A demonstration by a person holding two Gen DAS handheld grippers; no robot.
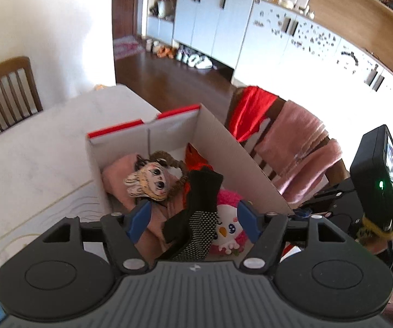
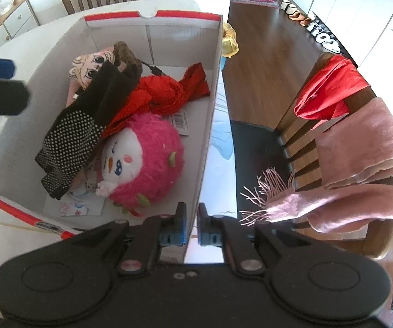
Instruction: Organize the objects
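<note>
White desk point(image 2: 218, 142) carries an open white cardboard box with red-edged flaps point(image 2: 213, 82). Slatted brown wooden chair point(image 1: 7, 93) stands at the desk's far left side. Dark wooden floor point(image 1: 174, 73) runs back to a row of pale blue-white cupboards point(image 1: 215, 27), with shoes along their foot. To the right of the desk, a second wooden chair with a black seat point(image 2: 254, 142) has a red cloth point(image 2: 330, 90) and a fringed pink woollen scarf point(image 2: 360, 164) draped over its back.

Box contents, left to right in the right wrist view: a flat cartoon-face doll with pale hair point(image 2: 89, 65), a black glove with white grip dots point(image 2: 73, 139) lying across the pile, a brown furry item point(image 2: 126, 54), a crumpled red fabric point(image 2: 166, 93), and a round pink plush with a white face point(image 2: 144, 158) near the right wall. Printed cards lie flat on the box floor.

Left tongs point(image 1: 193, 218): jaws standing wide apart above the box, nothing pressed between the blue pads point(image 1: 139, 218); the dotted glove lies below in the gap, resting on the pile.

Right tongs point(image 2: 191, 228): jaws drawn almost together, one blue pad on each side of the box's right wall at its near corner, pinching the cardboard edge
</note>
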